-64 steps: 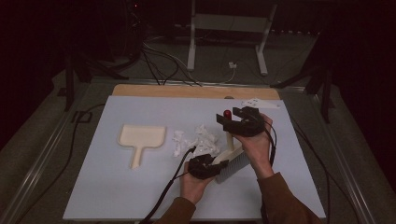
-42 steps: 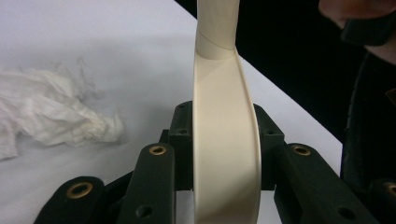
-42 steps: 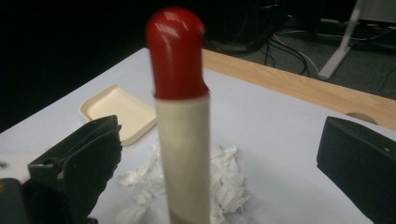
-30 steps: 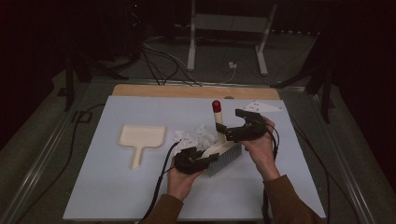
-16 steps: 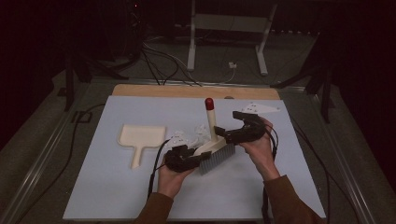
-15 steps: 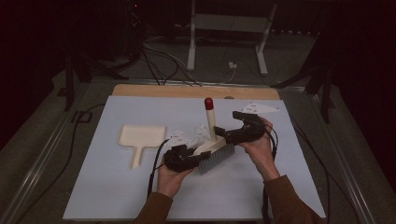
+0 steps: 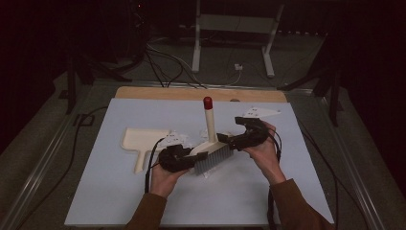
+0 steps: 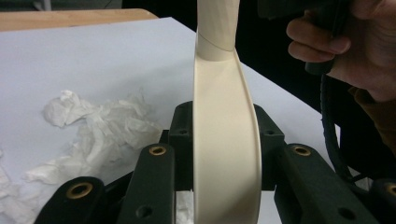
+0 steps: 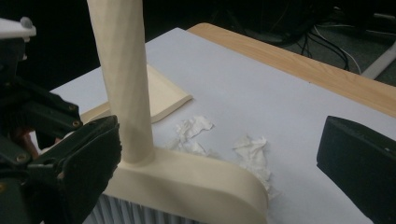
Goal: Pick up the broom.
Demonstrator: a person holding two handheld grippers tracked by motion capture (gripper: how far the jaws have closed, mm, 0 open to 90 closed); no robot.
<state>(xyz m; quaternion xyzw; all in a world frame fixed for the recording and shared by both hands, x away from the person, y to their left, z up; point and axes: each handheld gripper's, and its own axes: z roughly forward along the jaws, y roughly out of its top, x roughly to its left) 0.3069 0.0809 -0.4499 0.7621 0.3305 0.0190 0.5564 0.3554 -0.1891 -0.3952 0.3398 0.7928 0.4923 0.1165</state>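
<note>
A cream hand brush with grey bristles stands bristles-down on the white mat, its red-tipped handle upright. My left gripper is shut on the left end of the brush head; in the left gripper view both jaws press the cream body. My right gripper is open at the brush's right end. In the right gripper view its jaws stand wide, one beside the handle, the other well clear. Crumpled paper scraps lie behind the brush. A cream dustpan lies flat to the left.
The white mat covers the table, with a wooden strip along its far edge. Cables run from both grippers toward me. Beyond the table are a dark floor, more cables and a metal stand.
The left hand has carried the brush leftward and slightly up, and the handle has swung from leaning right to upright. The right hand has kept its place.
</note>
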